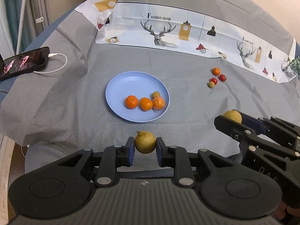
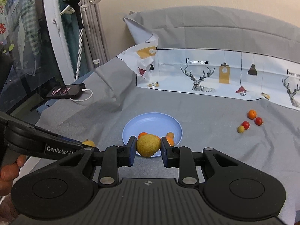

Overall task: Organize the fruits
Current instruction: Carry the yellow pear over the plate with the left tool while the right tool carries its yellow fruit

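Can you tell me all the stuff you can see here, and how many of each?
Plate: one, light blue, middle of the bed cover.
Oranges on the plate: three, orange, near its front right edge.
Small fruit on the plate: one, yellow-green, behind the oranges.
Loose fruits: four on the cover to the right of the plate; one orange, two red, one yellow-green.
Phone: one, black, far left, white cable plugged in.
Printed cloth: one, white with deer and lamps, behind the plate.
Bed cover: one, grey, under everything.
Left tongs: shut on a yellow-green pear.
Right tongs: shut on another yellow-green pear.
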Available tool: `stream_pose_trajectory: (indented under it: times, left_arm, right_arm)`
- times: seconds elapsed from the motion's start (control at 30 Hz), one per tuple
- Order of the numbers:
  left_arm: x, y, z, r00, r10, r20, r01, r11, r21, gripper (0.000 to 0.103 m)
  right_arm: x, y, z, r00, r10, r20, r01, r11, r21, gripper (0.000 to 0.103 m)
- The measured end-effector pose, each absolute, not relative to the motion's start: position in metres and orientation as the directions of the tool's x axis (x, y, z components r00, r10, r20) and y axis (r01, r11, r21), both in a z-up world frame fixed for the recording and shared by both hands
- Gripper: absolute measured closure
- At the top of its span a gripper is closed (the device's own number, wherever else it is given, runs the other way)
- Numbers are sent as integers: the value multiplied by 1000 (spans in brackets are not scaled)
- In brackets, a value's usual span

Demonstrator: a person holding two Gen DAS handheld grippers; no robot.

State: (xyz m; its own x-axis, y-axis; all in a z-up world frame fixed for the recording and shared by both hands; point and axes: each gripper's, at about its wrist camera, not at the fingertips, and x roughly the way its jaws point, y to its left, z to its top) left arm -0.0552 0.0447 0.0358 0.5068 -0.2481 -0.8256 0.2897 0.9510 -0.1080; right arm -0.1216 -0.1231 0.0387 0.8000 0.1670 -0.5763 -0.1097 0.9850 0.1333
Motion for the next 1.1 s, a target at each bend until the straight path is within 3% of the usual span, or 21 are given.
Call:
stream_pose_trajectory:
  times: [1.1]
  left_arm:
    - [-63, 53, 38, 513, -269, -815, 286, 949, -133, 77]
  right_arm:
    - [-132, -116, 41, 810, 151, -567, -111, 988, 105, 74]
